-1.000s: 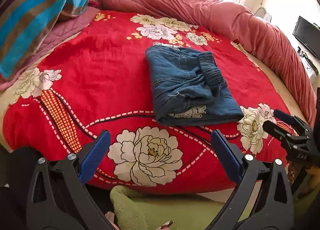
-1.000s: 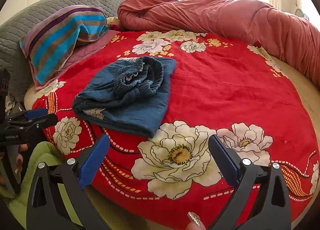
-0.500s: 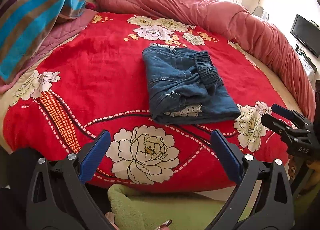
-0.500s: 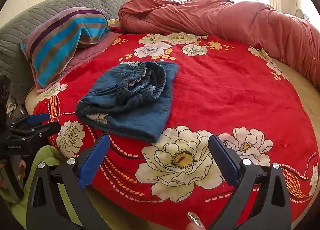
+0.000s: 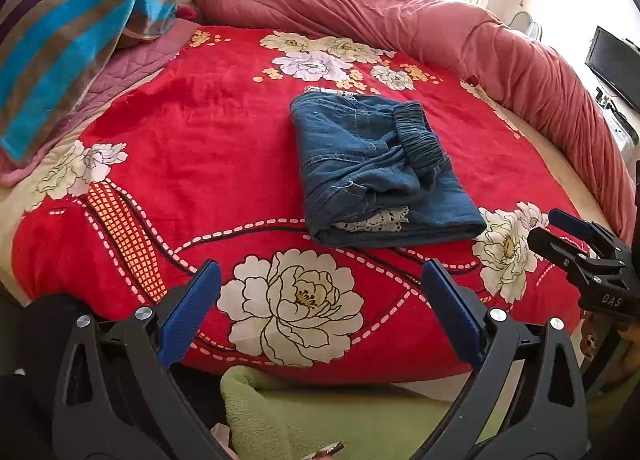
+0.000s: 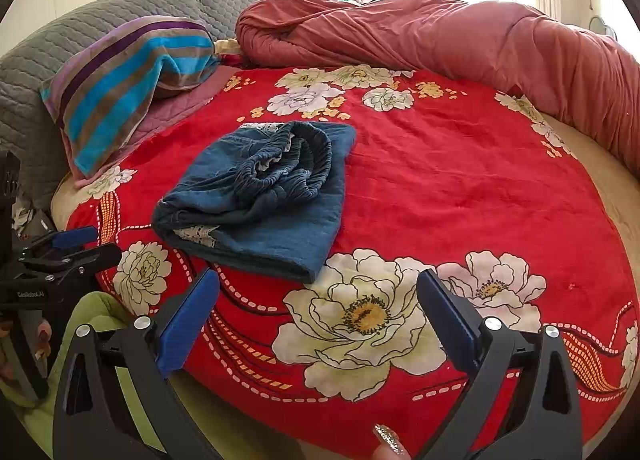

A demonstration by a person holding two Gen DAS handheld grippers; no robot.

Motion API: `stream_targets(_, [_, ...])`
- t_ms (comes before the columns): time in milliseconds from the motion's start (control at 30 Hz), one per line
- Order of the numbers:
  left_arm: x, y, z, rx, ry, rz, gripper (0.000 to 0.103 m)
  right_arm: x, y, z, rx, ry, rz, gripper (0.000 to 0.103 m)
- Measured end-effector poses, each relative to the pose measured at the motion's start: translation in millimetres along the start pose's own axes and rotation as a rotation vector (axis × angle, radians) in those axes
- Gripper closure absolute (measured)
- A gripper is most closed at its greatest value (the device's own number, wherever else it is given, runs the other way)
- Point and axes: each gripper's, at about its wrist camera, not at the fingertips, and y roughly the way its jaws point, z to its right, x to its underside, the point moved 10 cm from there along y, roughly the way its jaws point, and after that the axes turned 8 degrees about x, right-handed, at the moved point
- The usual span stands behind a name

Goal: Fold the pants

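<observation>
While folded, pants (image 5: pixel 380 172) lie beyond each wide-apart hand-held gripper (image 5: pixel 320 300) — untouched.

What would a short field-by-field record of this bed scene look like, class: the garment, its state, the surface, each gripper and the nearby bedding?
garment: blue denim pants
state: folded into a compact bundle, elastic waistband on top, lace trim showing
surface: red floral blanket
left gripper: open, empty, back from the pants
right gripper: open, empty, back from the pants
bedding: striped pillow at left, rolled pink quilt along the far edge
</observation>
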Motion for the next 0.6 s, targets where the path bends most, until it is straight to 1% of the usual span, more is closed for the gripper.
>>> stream_targets(600, [-2.2,-3.1,-1.3,-0.001,-0.004,0.006,0.010,0.9,1.1,1.0,0.004,-0.005,-0.002,0.005])
